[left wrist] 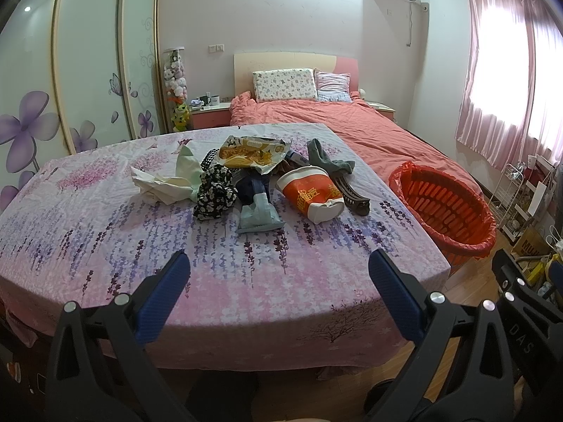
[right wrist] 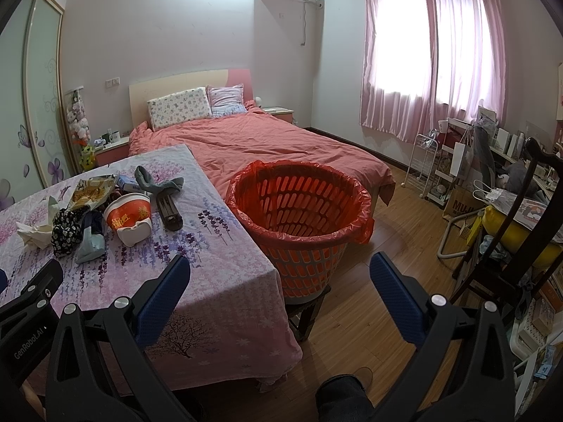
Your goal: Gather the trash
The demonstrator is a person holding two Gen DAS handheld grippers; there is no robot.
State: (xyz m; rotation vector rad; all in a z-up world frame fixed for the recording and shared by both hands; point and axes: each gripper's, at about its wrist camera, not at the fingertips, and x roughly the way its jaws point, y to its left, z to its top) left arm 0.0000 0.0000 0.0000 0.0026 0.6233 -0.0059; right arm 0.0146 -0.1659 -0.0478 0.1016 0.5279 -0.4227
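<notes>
A pile of items lies mid-table on the floral cloth [left wrist: 105, 218]: crumpled white tissue [left wrist: 158, 184], a yellow snack bag [left wrist: 251, 154], an orange-and-white noodle cup [left wrist: 311, 193] on its side, a pale blue wrapper [left wrist: 258, 214], a black-and-white patterned cloth [left wrist: 214, 193], a grey sock [left wrist: 327, 160] and a brown hair clip [left wrist: 353, 195]. An orange basket [right wrist: 299, 207] lined with a red bag stands on a stool right of the table. My left gripper [left wrist: 279, 263] hangs open over the table's near part. My right gripper [right wrist: 279, 269] is open near the table's right edge, below the basket.
A bed with a coral duvet [right wrist: 274, 144] lies behind the table and basket. Wooden floor [right wrist: 380, 302] spreads to the right. A dark chair [right wrist: 520, 218], white racks [right wrist: 422, 165] and cluttered bags line the right wall. A person's shoe [right wrist: 362, 374] shows at the bottom.
</notes>
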